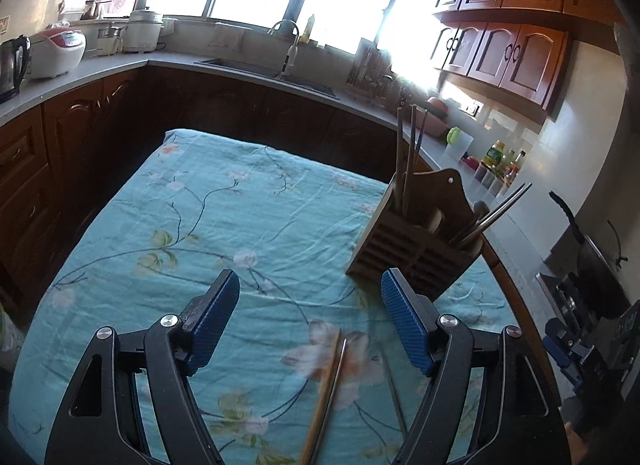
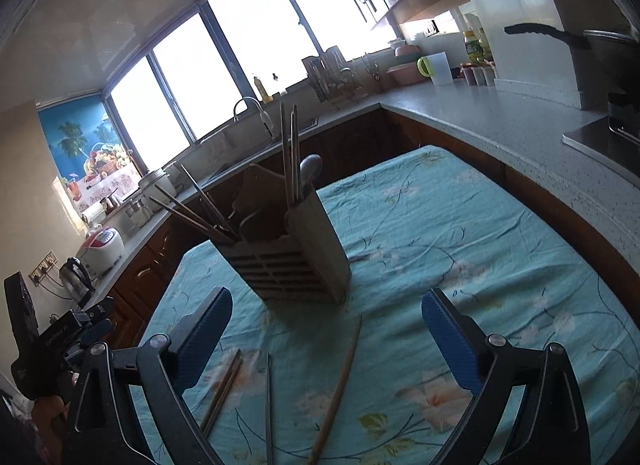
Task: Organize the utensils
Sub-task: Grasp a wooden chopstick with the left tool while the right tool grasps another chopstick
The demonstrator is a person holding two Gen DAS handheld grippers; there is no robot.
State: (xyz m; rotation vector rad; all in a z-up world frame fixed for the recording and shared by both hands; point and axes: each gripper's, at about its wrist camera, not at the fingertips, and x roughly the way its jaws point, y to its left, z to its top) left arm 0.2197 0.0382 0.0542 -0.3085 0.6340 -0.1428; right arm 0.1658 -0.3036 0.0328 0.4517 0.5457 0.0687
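Observation:
A slatted wooden utensil holder [image 1: 416, 241] stands on the floral teal cloth, with chopsticks [image 1: 408, 153] and spoons upright in it; it also shows in the right wrist view [image 2: 296, 257]. Loose chopsticks lie on the cloth: a wooden one and a metal one [image 1: 326, 393] between the left fingers, a thin metal one [image 1: 394, 393] beside them. In the right wrist view a pair [image 2: 222, 393], a metal stick [image 2: 269, 405] and a long wooden one [image 2: 338, 389] lie in front. My left gripper [image 1: 310, 325] is open and empty. My right gripper [image 2: 326, 341] is open and empty.
The clothed table [image 1: 200, 217] is ringed by a kitchen counter with a sink [image 1: 280, 69], rice cooker [image 1: 56, 53] and kettle [image 1: 14, 65]. Bottles [image 1: 500, 161] and a pan [image 1: 592, 257] sit on the right. The other gripper shows at the left edge of the right wrist view [image 2: 60, 337].

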